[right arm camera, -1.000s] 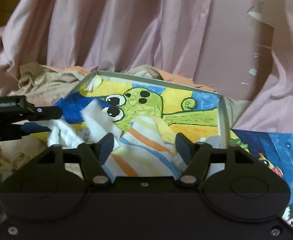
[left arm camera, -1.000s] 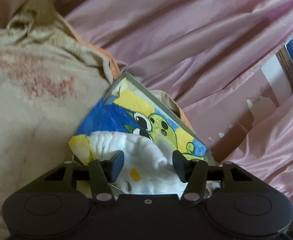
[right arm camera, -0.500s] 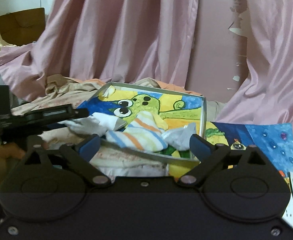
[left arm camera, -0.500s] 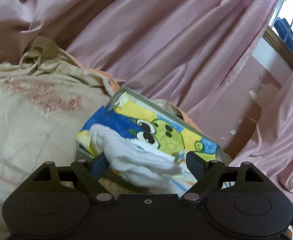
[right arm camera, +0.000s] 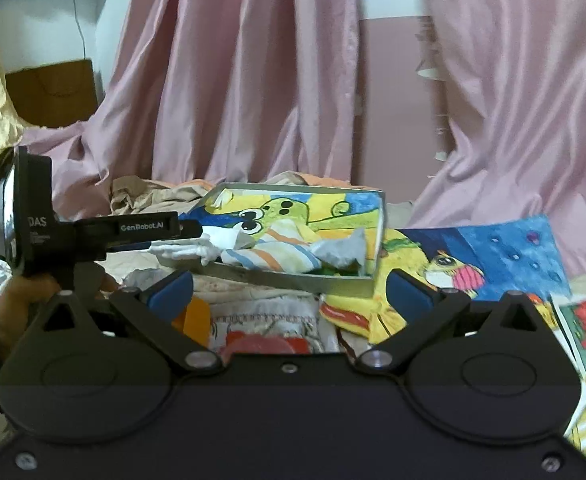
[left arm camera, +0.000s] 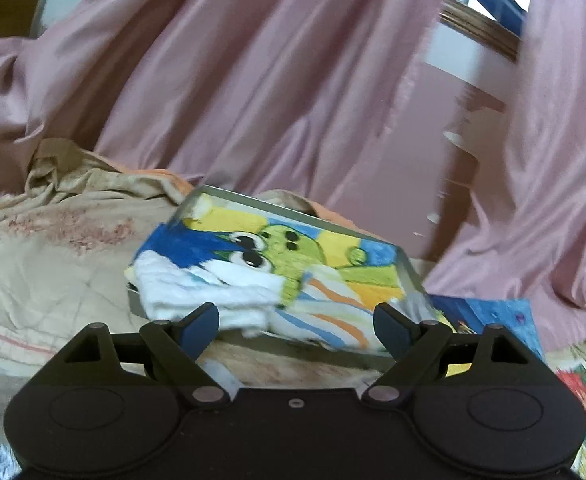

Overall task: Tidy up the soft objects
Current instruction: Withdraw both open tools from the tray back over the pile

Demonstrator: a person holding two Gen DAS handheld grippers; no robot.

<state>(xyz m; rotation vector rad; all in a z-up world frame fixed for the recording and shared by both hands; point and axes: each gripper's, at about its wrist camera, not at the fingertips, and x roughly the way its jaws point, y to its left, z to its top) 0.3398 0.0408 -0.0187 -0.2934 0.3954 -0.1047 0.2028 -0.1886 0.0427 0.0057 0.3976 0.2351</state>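
A shallow grey box (left arm camera: 407,270) (right arm camera: 293,278) lined with a green cartoon drawing lies on the bed. In it lie a white cloth (left arm camera: 197,288) (right arm camera: 191,249), a striped cloth (left arm camera: 325,312) (right arm camera: 273,254) and a pale grey cloth (right arm camera: 343,250). My left gripper (left arm camera: 296,324) is open and empty, just in front of the box's near edge; in the right wrist view it reaches in from the left (right arm camera: 189,230). My right gripper (right arm camera: 289,292) is open and empty, well back from the box.
Pink curtains (right arm camera: 233,80) hang behind the bed. A beige blanket (left arm camera: 33,260) lies left of the box. Cartoon drawings (right arm camera: 493,256) lie right of it. An orange and a red item (right arm camera: 261,340) lie under my right gripper.
Both grippers opened wide and drew back from the box. The white cloth and the striped cloth, held a second ago, now lie in the box.
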